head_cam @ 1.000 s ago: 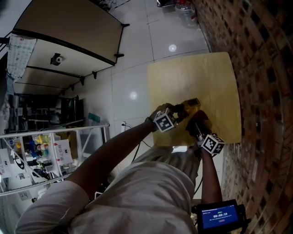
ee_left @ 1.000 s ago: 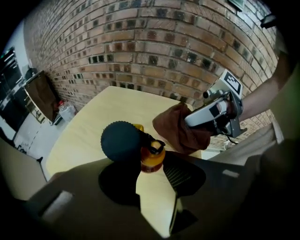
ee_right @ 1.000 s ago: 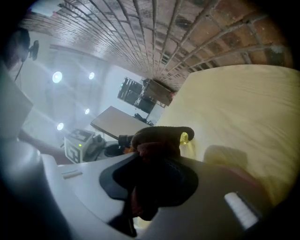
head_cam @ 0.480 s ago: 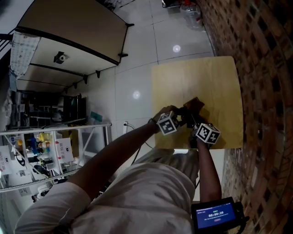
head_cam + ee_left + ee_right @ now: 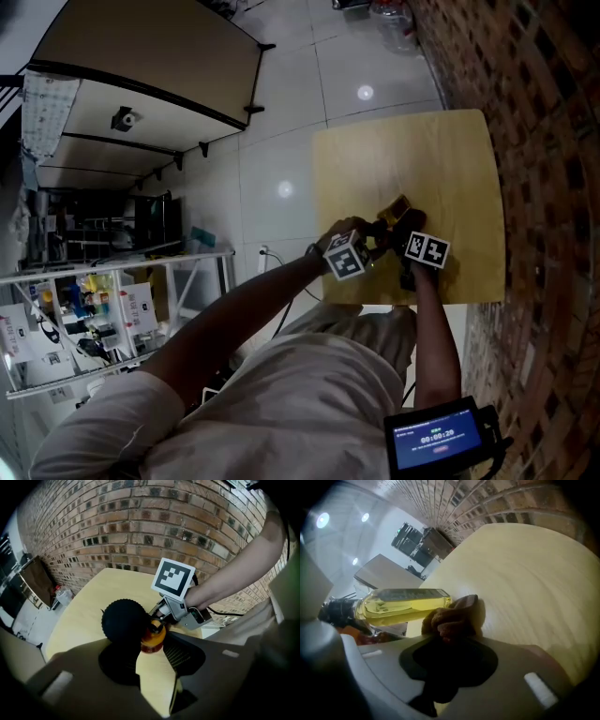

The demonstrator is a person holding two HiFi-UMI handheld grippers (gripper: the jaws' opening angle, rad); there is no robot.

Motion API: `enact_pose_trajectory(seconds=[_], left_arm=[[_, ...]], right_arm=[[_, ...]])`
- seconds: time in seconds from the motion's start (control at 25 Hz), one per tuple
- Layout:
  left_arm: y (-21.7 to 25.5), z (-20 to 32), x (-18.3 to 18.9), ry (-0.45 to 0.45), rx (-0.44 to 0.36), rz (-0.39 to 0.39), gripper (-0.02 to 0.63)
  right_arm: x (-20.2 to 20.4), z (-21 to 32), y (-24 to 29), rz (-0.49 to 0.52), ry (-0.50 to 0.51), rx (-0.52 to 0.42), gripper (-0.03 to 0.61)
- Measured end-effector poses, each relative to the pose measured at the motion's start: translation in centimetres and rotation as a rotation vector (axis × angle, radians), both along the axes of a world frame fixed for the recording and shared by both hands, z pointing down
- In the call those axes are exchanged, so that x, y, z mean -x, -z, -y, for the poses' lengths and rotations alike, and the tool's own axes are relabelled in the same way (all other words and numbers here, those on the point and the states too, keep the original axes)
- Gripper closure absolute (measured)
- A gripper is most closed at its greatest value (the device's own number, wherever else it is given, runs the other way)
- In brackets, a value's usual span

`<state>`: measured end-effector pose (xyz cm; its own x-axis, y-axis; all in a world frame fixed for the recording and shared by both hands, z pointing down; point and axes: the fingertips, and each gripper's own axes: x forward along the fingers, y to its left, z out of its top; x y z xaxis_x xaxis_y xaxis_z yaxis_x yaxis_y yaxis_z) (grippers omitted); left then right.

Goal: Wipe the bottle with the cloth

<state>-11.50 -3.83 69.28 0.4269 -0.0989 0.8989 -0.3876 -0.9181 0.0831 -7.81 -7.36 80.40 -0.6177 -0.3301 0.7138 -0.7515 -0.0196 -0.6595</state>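
Observation:
A clear bottle point(image 5: 401, 604) of yellow liquid lies level above the pale wooden table point(image 5: 422, 159). Its black ribbed cap point(image 5: 124, 620) and orange neck ring point(image 5: 153, 638) sit between the jaws of my left gripper point(image 5: 140, 645), which is shut on the bottle's top end. My right gripper point(image 5: 450, 641) is shut on a bunched brown cloth point(image 5: 452, 617), and the cloth touches the bottle's side near its base. In the head view both marker cubes meet near the table's front edge, left gripper point(image 5: 368, 246) beside right gripper point(image 5: 405, 231), with the bottle point(image 5: 396, 208) just beyond them.
A brick wall point(image 5: 544, 187) runs along the table's right side. White tiled floor point(image 5: 281, 141) lies to the left, with a wire shelf rack point(image 5: 94, 319) of small items and another tabletop point(image 5: 141, 66). A large water jug point(image 5: 394, 23) stands at the far end.
My right gripper has swung in from the table's front edge towards the bottle and dropped, bringing the cloth against the bottle. The left gripper has kept still with the bottle.

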Motion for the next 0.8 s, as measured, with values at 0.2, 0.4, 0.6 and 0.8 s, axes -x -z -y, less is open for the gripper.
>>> enact_pose_trajectory(seconds=[0.2,0.4,0.6,0.8], left_arm=[[-1.0,0.5,0.4,0.184,0.009,-0.004,0.446],[-1.7,2.3,0.4,0.561,0.035,-0.018,0.439],[-1.6,2.5,-0.8,0.692,0.049,-0.030,0.390],[-0.9,1.5,-0.8,0.595,0.027,-0.016,0.370]], right_arm=[[-1.5,-0.6,1.1,-0.046,0.083,-0.094,0.492],[-5.4,-3.7,3.5,0.139,-0.247,-0.139,0.492],[-5.7,-7.8,4.7,0.187,-0.326,-0.158,0.491],[-4.8,-8.9,6.8,0.199,-0.283,-0.195,0.491]])
